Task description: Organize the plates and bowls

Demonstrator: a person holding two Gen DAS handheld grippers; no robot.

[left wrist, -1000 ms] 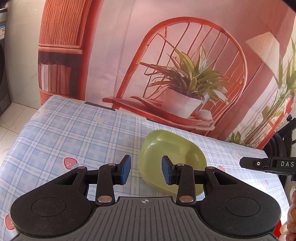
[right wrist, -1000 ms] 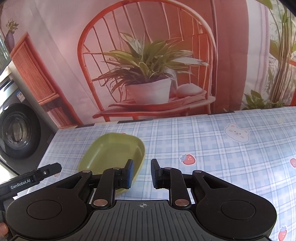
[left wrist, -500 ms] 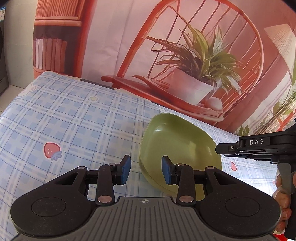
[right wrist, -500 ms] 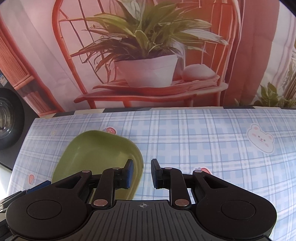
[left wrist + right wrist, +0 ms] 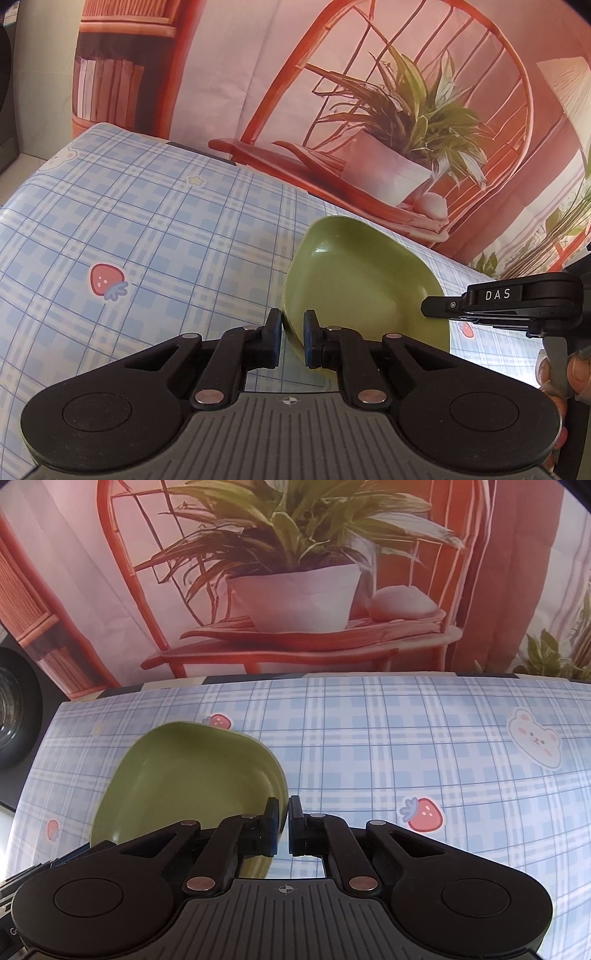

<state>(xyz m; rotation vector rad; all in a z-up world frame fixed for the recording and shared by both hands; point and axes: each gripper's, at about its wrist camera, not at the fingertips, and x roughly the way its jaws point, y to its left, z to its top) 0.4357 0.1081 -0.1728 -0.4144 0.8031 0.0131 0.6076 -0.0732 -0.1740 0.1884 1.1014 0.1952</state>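
Both my claws have just been closing: left claw [image 5: 291, 334] pinches the green bowl's [image 5: 362, 288] near-left rim, right claw [image 5: 283, 821] its right rim [image 5: 282, 794]. Bowl sits centre-frame on the checked cloth [image 5: 166, 240], between them.

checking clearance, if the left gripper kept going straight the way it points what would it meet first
The green bowl: the left gripper is already shut on its near rim, so pushing on would shove the bowl.

A blue-and-white checked tablecloth [image 5: 369, 738] printed with strawberries and bears covers the table. Behind it hangs a printed backdrop [image 5: 369, 110] showing a red chair and potted plant.
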